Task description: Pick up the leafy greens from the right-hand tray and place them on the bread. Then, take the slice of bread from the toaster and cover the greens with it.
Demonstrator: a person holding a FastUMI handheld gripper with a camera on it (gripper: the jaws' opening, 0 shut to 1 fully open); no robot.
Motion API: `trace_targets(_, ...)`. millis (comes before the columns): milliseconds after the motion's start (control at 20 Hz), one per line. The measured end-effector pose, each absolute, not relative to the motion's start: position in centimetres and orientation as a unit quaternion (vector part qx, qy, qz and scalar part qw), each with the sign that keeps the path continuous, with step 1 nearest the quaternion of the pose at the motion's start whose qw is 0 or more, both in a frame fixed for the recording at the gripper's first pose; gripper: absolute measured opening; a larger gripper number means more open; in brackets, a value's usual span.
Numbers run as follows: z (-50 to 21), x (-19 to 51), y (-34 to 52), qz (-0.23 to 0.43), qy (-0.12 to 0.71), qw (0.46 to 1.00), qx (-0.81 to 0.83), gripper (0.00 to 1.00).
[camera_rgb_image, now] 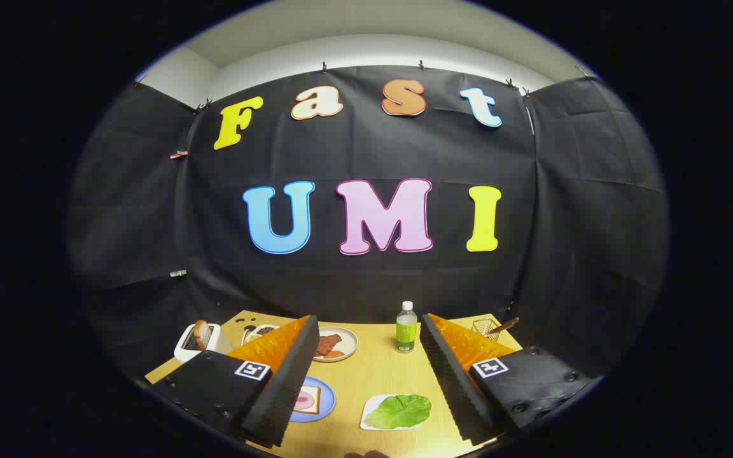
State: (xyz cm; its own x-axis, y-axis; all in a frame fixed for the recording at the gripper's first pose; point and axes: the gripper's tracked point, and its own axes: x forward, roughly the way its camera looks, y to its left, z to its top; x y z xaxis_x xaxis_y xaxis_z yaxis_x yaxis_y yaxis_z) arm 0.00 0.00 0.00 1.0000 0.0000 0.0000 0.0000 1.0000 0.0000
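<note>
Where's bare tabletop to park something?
Bare strip between the open gripper's fingers: from the bottle down to between the blue plate and the greens' tray. Crowded beyond the left finger: toaster, plates.

The wooden surface (376, 375) occupies the lower centre of the frame. Resting on it: a white toaster (193, 342) at far left, a plate of food (336, 343) left of centre, a bottle (406, 327) at centre, a blue plate (313, 399) with bread (307, 399), and a white tray (373, 413) bearing leafy greens (399, 411).
</note>
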Motion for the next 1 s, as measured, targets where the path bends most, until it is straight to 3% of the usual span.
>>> trace_targets(650, 2.4, 1.4, -0.3, 0.001, -0.047, 0.999, 0.006, 0.99)
trace_targets(1000, -0.1, 3.7, -2.6, -0.021, -0.015, 1.000, 0.001, 0.99)
